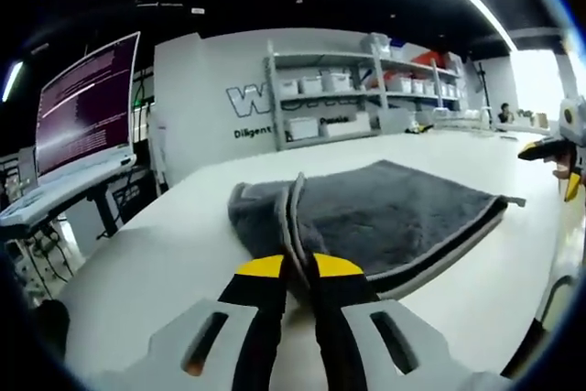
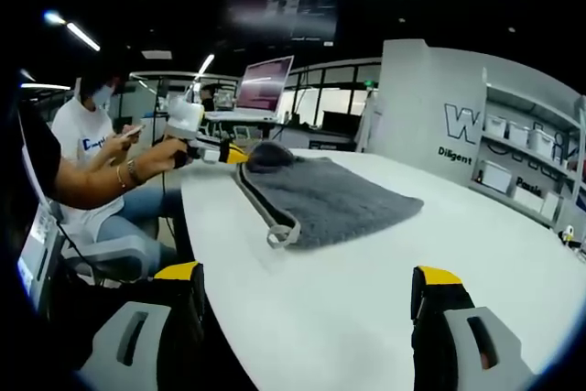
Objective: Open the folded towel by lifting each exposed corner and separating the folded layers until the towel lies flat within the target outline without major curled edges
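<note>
A grey towel (image 1: 366,217) lies folded on a white table (image 1: 165,254), its layers stacked and edged with pale trim. It looks soft, light and limp, likely to sag and drape when lifted, so the sensible holds are the corners and the trimmed hem.

The left gripper (image 1: 300,267) has its jaws drawn close together on the towel's near corner, pinching the hem. In the right gripper view, the right gripper (image 2: 307,286) stands with jaws spread wide and holds nothing, near the towel's opposite end, where a small hanging loop (image 2: 282,235) sticks out.

The towel's long axis appears to run from the pinched corner away toward the looped end.
</note>
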